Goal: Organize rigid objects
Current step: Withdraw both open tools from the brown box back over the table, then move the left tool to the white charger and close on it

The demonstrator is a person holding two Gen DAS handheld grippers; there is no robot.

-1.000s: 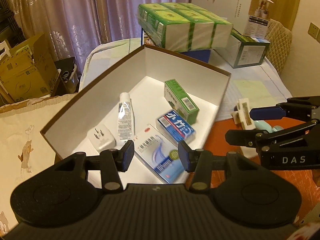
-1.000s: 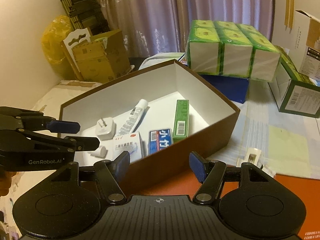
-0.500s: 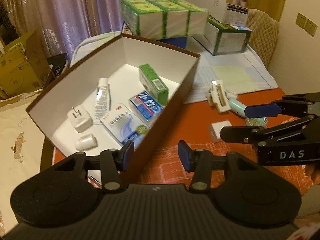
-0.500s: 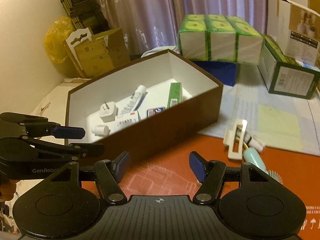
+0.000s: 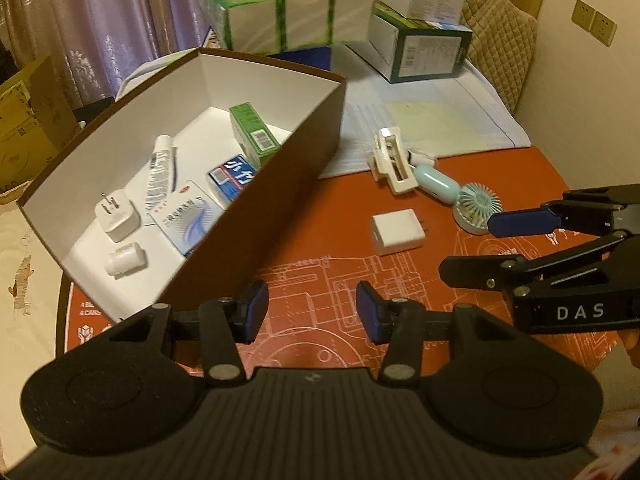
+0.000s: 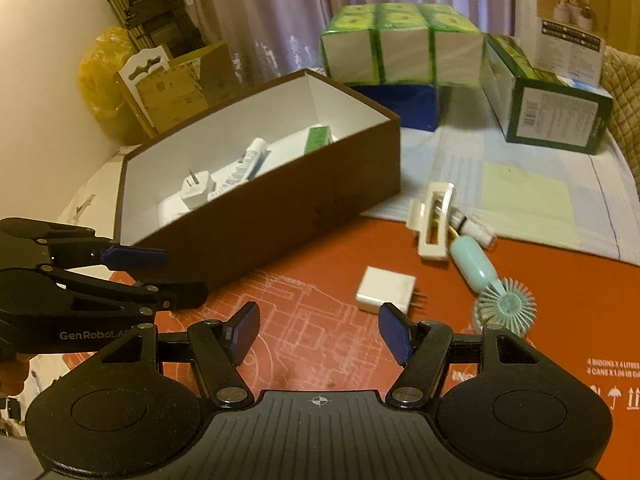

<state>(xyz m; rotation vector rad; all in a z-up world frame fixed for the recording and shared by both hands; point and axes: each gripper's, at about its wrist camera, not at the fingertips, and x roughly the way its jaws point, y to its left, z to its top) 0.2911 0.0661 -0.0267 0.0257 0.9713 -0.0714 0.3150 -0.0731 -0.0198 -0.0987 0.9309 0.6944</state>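
A brown box (image 5: 256, 236) (image 6: 280, 216) with a white inside stands on the orange mat. It holds a white plug (image 5: 118, 220), a tube (image 5: 160, 172), a green carton (image 5: 254, 136), blue and white packets and a small white cap. On the mat to its right lie a white charger (image 5: 397, 231) (image 6: 386, 289), a mint hand fan (image 5: 460, 196) (image 6: 492, 284) and a cream clip (image 5: 394, 164) (image 6: 434, 220). My left gripper (image 5: 312, 312) hovers open above the mat beside the box's near corner. My right gripper (image 6: 318, 330) is open too, just short of the charger. Both are empty.
Green tissue packs (image 5: 288, 12) on a blue box (image 6: 400, 104), a dark green carton (image 5: 424, 52) and a tall white carton (image 6: 560, 24) stand at the back. A pale cloth (image 6: 520, 196) covers the far table. Cardboard boxes (image 6: 176, 84) and curtains lie beyond the left edge.
Both grippers have swung right, away from over the box to the orange mat. The charger, fan and clip have come fully into view. The jaws kept the same gap.
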